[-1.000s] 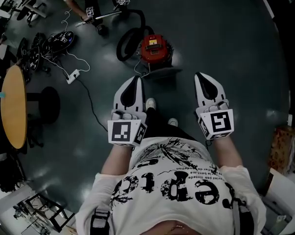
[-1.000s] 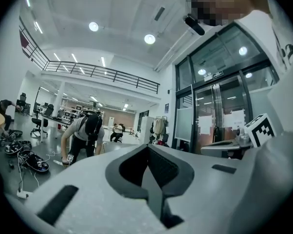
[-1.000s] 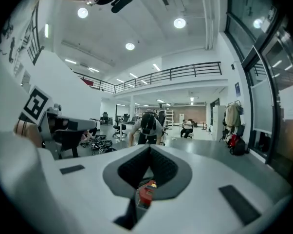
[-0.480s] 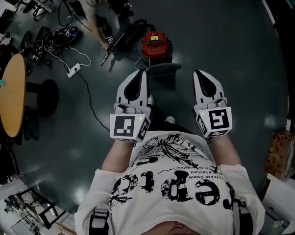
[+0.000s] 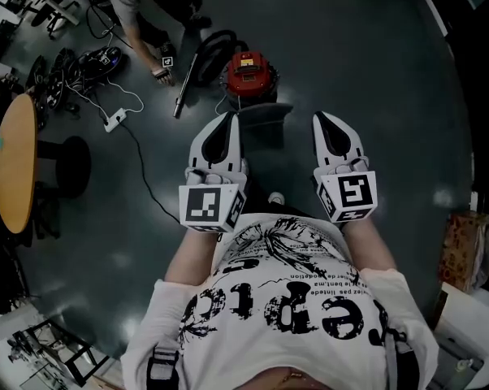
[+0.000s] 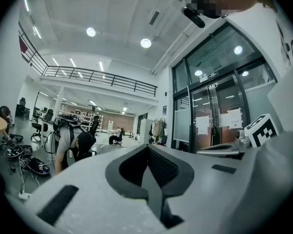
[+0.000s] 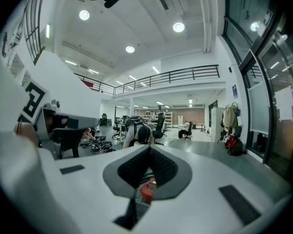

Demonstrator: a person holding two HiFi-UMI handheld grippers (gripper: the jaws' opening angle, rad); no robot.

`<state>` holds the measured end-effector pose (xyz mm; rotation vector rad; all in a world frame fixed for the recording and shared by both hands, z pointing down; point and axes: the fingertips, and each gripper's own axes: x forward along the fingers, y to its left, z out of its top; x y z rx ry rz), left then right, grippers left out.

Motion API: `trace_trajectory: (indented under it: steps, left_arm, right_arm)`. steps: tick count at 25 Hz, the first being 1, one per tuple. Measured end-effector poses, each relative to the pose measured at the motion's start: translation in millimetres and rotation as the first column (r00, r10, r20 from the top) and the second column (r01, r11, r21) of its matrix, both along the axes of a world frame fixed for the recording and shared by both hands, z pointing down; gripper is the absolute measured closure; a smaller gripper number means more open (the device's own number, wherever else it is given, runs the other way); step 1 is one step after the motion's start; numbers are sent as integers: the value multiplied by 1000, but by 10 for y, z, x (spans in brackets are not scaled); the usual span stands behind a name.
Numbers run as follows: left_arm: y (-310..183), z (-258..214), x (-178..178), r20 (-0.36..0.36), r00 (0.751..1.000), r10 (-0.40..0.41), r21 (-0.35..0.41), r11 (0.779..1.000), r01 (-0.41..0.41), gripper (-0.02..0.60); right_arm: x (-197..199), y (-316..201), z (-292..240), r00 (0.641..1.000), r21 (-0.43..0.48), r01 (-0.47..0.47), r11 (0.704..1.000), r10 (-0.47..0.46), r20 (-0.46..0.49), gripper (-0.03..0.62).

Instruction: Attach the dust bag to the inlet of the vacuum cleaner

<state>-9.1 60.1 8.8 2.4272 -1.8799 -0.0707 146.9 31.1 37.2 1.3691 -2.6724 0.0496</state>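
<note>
The red vacuum cleaner (image 5: 249, 74) stands on the dark floor ahead of me, its black hose (image 5: 214, 45) curling off to its left. A flat grey piece (image 5: 266, 113) lies just in front of it; I cannot tell whether it is the dust bag. My left gripper (image 5: 228, 117) is held level at waist height, shut and empty, short of the vacuum. My right gripper (image 5: 323, 117) is beside it, also shut and empty. In the right gripper view a sliver of the red vacuum (image 7: 147, 189) shows below the closed tips (image 7: 149, 147). The left gripper view shows closed tips (image 6: 147, 146) too.
Another person (image 5: 139, 10) crouches left of the vacuum, a long tube (image 5: 186, 84) on the floor by their hand. A power strip (image 5: 113, 120) with its cable, a round wooden table (image 5: 13, 173) and a black stool (image 5: 70, 165) are at left. A cardboard box (image 5: 464, 250) stands at right.
I have stepped a little closer to the vacuum, both grippers moving forward together. The other person has shifted to the vacuum's left and the tube now lies on the floor.
</note>
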Motion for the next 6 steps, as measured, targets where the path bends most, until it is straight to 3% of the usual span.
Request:
trace_trajectory:
  steps: [6]
  left_arm:
    - [-128, -34, 21, 9, 1000, -5, 4, 1000, 5, 578]
  right_arm:
    - [53, -88, 25, 1000, -11, -4, 1000, 4, -5, 594]
